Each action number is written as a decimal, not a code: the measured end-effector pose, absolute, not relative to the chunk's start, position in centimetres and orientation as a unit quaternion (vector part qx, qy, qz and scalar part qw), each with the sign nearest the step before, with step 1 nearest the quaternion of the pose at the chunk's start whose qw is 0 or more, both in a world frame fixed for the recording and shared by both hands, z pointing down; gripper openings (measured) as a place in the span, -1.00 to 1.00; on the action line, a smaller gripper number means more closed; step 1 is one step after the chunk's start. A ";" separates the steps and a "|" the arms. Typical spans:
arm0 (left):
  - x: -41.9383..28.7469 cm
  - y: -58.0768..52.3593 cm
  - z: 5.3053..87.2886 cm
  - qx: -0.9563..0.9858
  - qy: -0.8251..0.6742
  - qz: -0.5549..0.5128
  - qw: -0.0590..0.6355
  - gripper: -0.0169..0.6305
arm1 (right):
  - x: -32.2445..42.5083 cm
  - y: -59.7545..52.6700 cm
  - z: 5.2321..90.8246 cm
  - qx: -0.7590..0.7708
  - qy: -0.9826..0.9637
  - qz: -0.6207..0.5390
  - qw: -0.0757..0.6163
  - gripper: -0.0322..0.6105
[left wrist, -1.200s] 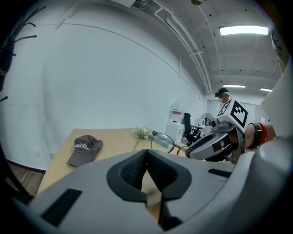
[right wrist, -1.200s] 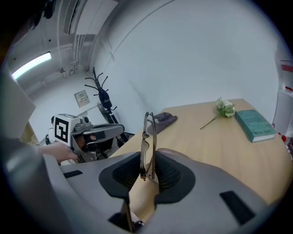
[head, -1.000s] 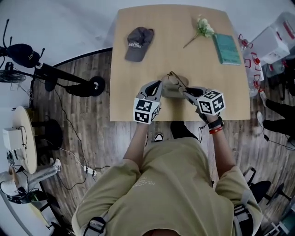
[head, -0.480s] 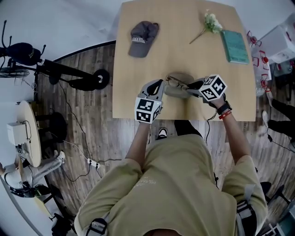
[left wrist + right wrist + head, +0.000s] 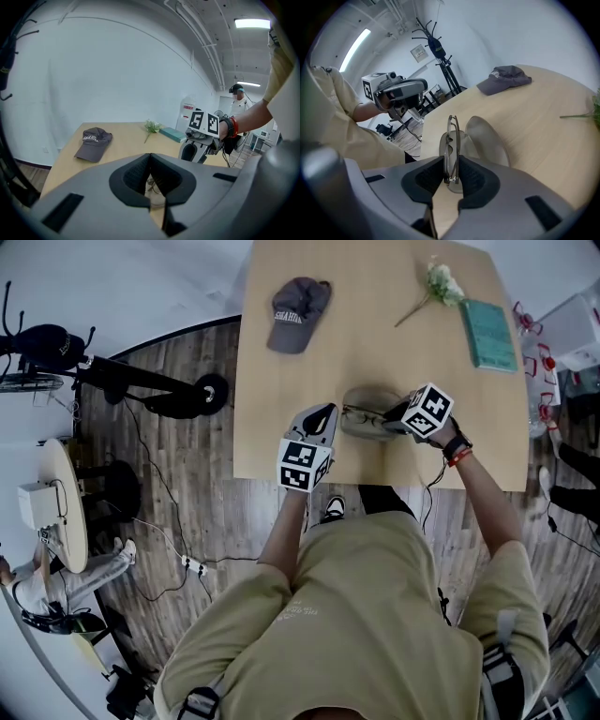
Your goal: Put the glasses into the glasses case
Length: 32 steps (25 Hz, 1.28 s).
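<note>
Right gripper view shows the right claw [image 5: 451, 176] clenched on the folded glasses [image 5: 451, 140], gripping them edge-on by the frame so they stand upright between the jaws. Directly beyond them the glasses case [image 5: 487, 138] lies open on the surface [image 5: 543, 117], with its lid tipped back. The glasses look to be at the mouth of the case, and whether they already touch its lining cannot be made out.

By my reading the pickup is done and the carry is nearly finished. What is left is to seat the glasses, let go, and perhaps shut the lid.

In the head view the right forearm reaches forward and angles inward, bringing the claw in over the near right side of the case. The left claw [image 5: 150, 159] has its jaws pressed together with nothing between them. It rests just beside the left end of the case, with the left arm extended straight ahead.
</note>
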State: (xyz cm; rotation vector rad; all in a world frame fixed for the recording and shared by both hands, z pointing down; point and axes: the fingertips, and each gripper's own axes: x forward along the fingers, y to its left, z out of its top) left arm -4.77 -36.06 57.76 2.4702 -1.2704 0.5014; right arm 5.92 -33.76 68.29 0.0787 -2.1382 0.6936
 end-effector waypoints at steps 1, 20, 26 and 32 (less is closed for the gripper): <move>-4.7 -36.1 57.9 0.864 -0.443 0.177 0.159 -0.88 | 6.0 -33.7 68.8 0.025 -0.854 0.279 0.439 -0.57; -6.2 -37.2 59.6 0.859 -0.441 0.180 0.189 -0.88 | 5.6 -32.6 73.8 -0.067 -0.793 0.309 0.520 -0.55; -6.7 -37.5 59.5 0.860 -0.438 0.177 0.192 -0.88 | 5.6 -32.0 74.8 -0.060 -0.778 0.276 0.562 -0.52; -6.2 -37.2 59.7 0.866 -0.427 0.178 0.192 -0.88 | 5.6 -32.5 74.9 -0.038 -0.777 0.251 0.576 -0.45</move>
